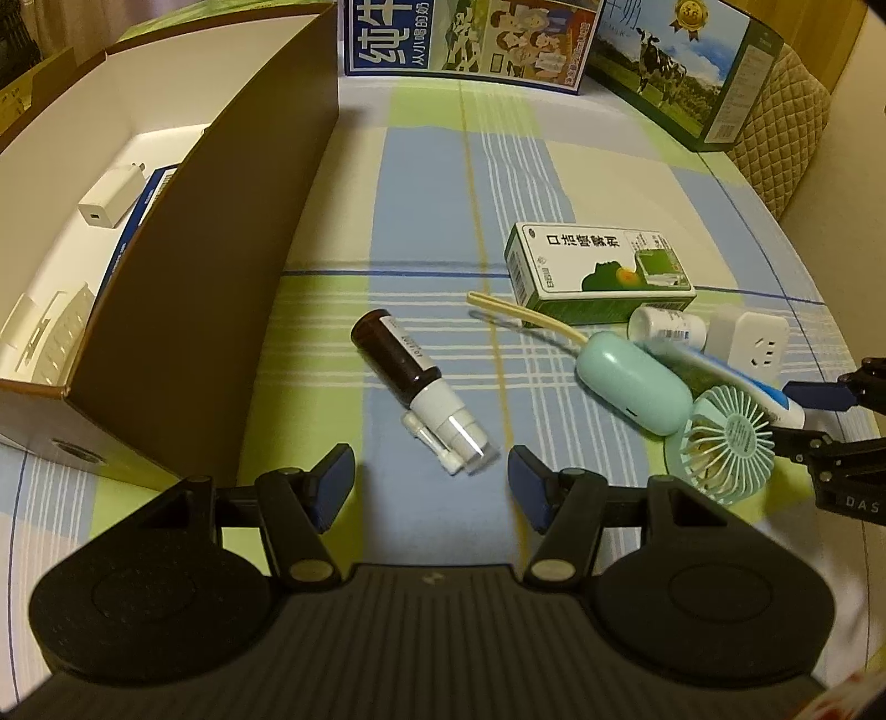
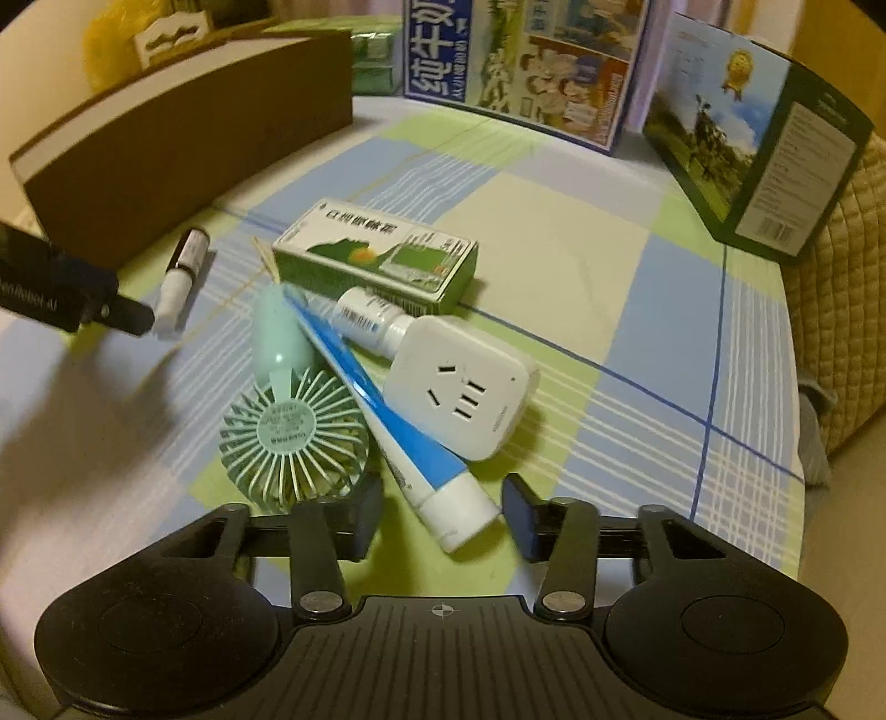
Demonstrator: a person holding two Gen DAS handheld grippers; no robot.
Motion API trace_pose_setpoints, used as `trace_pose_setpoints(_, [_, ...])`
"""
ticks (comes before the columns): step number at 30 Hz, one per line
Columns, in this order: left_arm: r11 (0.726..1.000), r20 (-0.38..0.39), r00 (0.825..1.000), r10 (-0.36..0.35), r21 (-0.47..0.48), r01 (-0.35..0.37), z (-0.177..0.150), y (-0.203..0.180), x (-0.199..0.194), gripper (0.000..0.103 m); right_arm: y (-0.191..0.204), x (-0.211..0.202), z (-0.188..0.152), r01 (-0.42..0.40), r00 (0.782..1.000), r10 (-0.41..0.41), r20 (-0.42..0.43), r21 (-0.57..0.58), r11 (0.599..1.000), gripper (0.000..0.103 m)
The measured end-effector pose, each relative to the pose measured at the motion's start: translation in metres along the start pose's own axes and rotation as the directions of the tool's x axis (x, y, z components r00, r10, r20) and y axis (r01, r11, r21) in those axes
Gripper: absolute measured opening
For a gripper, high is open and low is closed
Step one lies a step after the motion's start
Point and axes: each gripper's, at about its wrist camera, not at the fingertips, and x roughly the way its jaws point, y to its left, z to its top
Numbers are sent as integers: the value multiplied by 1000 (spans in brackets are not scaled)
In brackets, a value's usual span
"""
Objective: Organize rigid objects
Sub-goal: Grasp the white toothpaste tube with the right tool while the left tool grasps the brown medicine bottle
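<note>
A brown spray bottle [image 1: 398,360] with a white nozzle lies on the checked cloth. Its nozzle end sits between the fingers of my left gripper [image 1: 432,476], which stands open and does not touch it. A blue-and-white tube [image 2: 398,437] rests across a mint hand fan [image 2: 293,437] and beside a white socket adapter [image 2: 459,387]. The tube's white cap lies between the fingers of my right gripper [image 2: 443,515]. The right pad is close to the cap, and a gap shows at the left finger. From the left wrist view, the right gripper [image 1: 803,421] flanks the tube [image 1: 764,390] end.
A green medicine box [image 1: 598,266], a small white bottle [image 1: 664,327] and a pale stick [image 1: 526,315] lie behind the pile. An open cardboard box [image 1: 221,249] at the left holds a white charger [image 1: 111,194]. Two milk cartons [image 1: 465,39] [image 1: 681,72] stand along the back.
</note>
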Motion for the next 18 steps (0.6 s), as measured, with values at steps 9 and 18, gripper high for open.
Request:
trace_pose_setpoints(9, [1000, -20, 1000, 4, -9, -4, -4, 11, 1, 56, 21, -10, -5, -46, 999, 48, -25, 54, 997, 31])
trace_pose_setpoints(18, [1000, -11, 1000, 6, -14, -6, -6, 15, -2, 56, 25, 10, 11, 2, 999, -3, -35, -24, 1000, 31])
